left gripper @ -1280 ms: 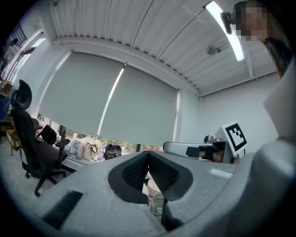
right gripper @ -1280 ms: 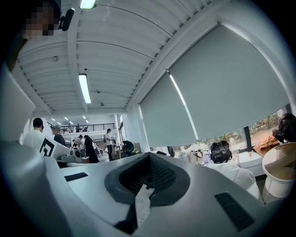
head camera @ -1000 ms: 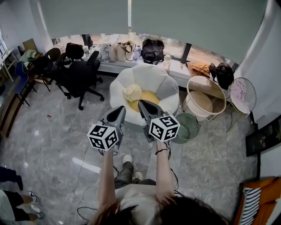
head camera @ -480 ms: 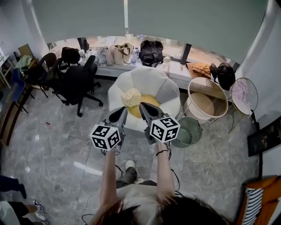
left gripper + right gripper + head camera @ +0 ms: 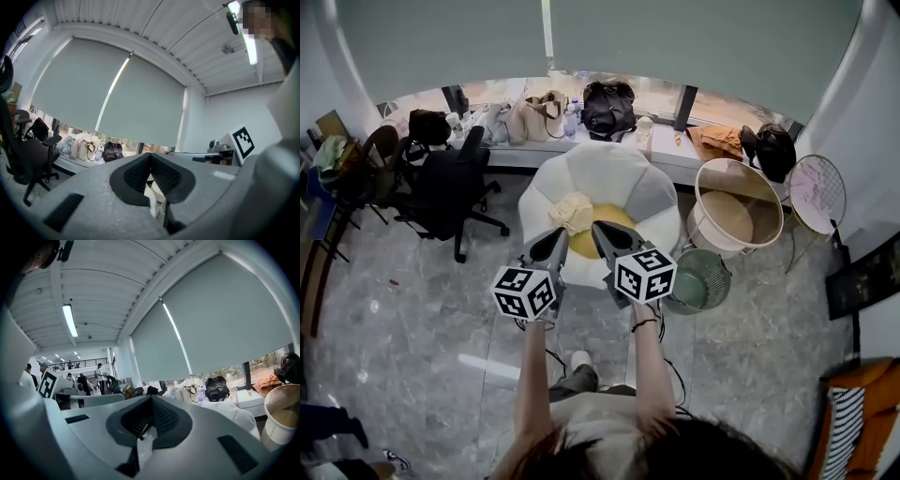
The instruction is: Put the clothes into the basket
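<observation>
The left hand-held gripper and the right hand-held gripper are both closed and empty. The cream clothes lie on the white chair just beyond them. The basket stands to the right.

Left gripper, right gripper moved forward, now nearer white chair

Right gripper jaws together; probably basket at right.

Cream clothes, yellow cushion, white-and-grey chair, green basket, grey marbled floor
</observation>
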The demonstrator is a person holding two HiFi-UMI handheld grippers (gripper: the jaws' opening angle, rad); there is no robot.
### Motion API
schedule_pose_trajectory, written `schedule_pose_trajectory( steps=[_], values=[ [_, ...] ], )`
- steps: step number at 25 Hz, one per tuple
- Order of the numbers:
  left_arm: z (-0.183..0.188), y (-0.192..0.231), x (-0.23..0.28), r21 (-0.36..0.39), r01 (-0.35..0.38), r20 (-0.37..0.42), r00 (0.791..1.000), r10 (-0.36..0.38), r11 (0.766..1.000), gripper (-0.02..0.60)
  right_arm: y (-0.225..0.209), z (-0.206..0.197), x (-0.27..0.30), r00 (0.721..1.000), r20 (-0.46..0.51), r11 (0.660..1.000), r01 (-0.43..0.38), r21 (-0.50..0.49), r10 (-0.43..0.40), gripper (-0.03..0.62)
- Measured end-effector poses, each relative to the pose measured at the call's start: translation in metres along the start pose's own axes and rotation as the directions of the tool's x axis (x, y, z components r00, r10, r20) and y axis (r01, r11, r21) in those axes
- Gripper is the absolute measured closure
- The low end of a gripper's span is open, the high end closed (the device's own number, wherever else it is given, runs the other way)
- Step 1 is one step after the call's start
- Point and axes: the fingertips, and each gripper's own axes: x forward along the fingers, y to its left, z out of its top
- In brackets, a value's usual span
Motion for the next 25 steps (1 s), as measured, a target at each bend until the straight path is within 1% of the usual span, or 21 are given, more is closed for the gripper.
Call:
schedule_pose_trajectory(
  steps=[6, 12, 16, 20, 25],
  values=[
    [0.003, 0.023, 0.019, -0.007, 0.020, -0.014, 1.000, -0.020, 1.000, 0.571, -0.012, -0.002, 0.028, 0.999, -0.032, 1.000, 0.029, -0.002, -0.029, 0.586],
    [0.007, 0.050, 0.030, -0.002, 0.041, -0.022, 0.999, -0.041, 0.999, 0.571, -0.015, -0.002, 0.057, 0.999, -0.033, 0.999, 0.043, 0.000, -0.043, 0.586],
    [0.008, 0.063, 0.034, 0.003, 0.049, -0.029, 0.998, -0.049, 0.999, 0.571, -0.019, -0.006, 0.068, 0.998, -0.027, 0.998, 0.061, 0.019, -0.061, 0.585],
    [0.003, 0.077, 0.042, -0.007, 0.051, -0.054, 0.997, -0.051, 0.999, 0.571, -0.031, -0.009, 0.080, 0.996, -0.036, 0.996, 0.085, 0.036, -0.083, 0.586],
    [0.006, 0.086, 0.051, -0.012, 0.056, -0.061, 0.997, -0.057, 0.998, 0.571, -0.042, -0.003, 0.094, 0.993, -0.043, 0.992, 0.113, 0.049, -0.111, 0.586]
  ],
)
